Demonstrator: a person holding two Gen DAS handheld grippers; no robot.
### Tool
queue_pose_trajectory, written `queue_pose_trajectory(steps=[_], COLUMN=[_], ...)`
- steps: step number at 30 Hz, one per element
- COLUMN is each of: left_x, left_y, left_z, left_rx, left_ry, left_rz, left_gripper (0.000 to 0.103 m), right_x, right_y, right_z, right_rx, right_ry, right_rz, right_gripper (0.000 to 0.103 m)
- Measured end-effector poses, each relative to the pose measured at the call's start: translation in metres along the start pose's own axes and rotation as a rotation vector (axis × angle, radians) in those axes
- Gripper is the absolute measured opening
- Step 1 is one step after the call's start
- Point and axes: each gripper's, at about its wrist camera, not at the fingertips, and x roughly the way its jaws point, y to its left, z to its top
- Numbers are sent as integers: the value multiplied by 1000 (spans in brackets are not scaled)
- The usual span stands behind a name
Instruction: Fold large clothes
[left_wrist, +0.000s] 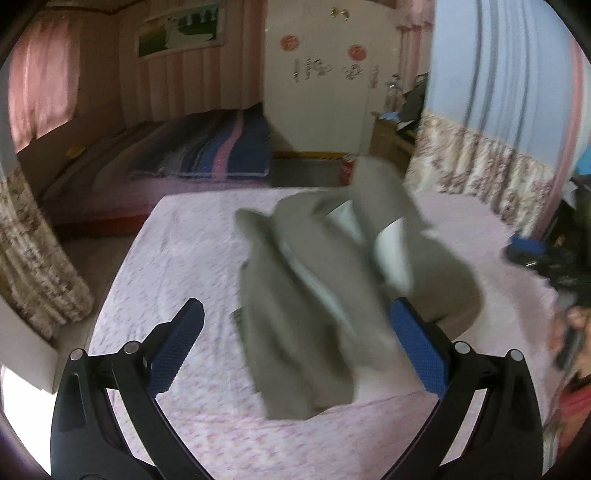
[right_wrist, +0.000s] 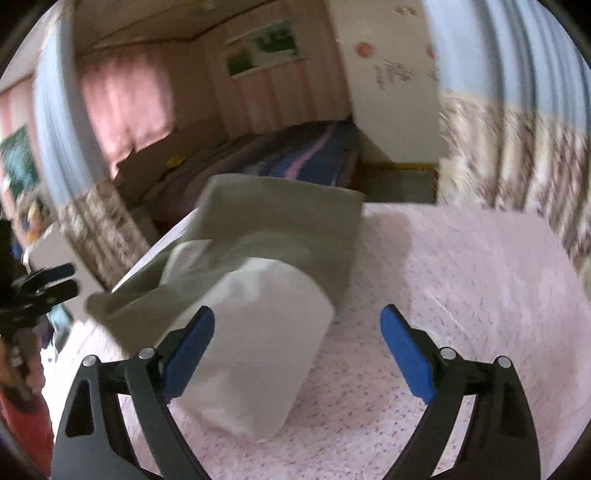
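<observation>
A large grey-olive garment with white lining (left_wrist: 314, 295) lies crumpled on the pink bedspread (left_wrist: 177, 251), blurred by motion. My left gripper (left_wrist: 295, 347) is open and empty, with the garment lying between and beyond its blue pads (left_wrist: 177, 350). In the right wrist view the same garment (right_wrist: 273, 229) shows, its white lining part (right_wrist: 258, 354) bunched in front. My right gripper (right_wrist: 299, 350) is open and empty, its left pad (right_wrist: 188, 358) at the white fabric. The left gripper also shows at that view's left edge (right_wrist: 44, 284).
The pink bed surface (right_wrist: 461, 295) stretches to the right. A second bed with a striped blanket (left_wrist: 221, 151) stands behind. Floral curtains (left_wrist: 472, 166) hang at the right, and a white door (left_wrist: 317, 74) is at the back. Dark clutter (left_wrist: 561, 258) sits at the right edge.
</observation>
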Motion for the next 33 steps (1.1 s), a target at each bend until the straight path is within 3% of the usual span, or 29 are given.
queue_pose_trajectory(steps=[3, 6, 10, 16, 18, 20, 21, 22, 23, 26, 29, 33], left_x=[3, 29, 62, 112, 122, 127, 126, 123, 120, 111, 103, 83], left_y=[-25, -55, -68, -60, -59, -63, -67, -70, -72, -67, -53, -14], left_z=[13, 14, 7, -12, -19, -24, -26, -27, -28, -31, -33, -27], left_rx=[33, 103, 84, -7, -38, -24, -3, 24, 51, 124, 164, 138], left_ry=[-4, 62, 128, 257, 271, 275, 270, 255, 240, 219, 191, 141], left_rz=[-17, 15, 20, -111, -177, -210, -202, -169, -132, -89, -2, 76], left_gripper=[100, 100, 100, 99, 82, 52, 43, 25, 18, 14, 13, 12], right_x=[24, 39, 54, 71, 76, 78, 79, 78, 77, 70, 61, 51], right_y=[-16, -15, -15, -14, -15, -14, -12, -10, -5, 17, 42, 58], right_z=[-3, -15, -29, -35, -39, -41, -42, -41, -40, -36, -29, -21], right_rx=[55, 49, 87, 100, 111, 119, 120, 116, 98, -1, -106, -146], right_ry=[38, 93, 124, 140, 146, 148, 148, 144, 137, 105, 39, -1], right_rz=[21, 55, 97, 152, 170, 190, 200, 204, 197, 171, 51, -4], right_gripper=[91, 91, 91, 91, 91, 91, 91, 91, 91, 91, 91, 91])
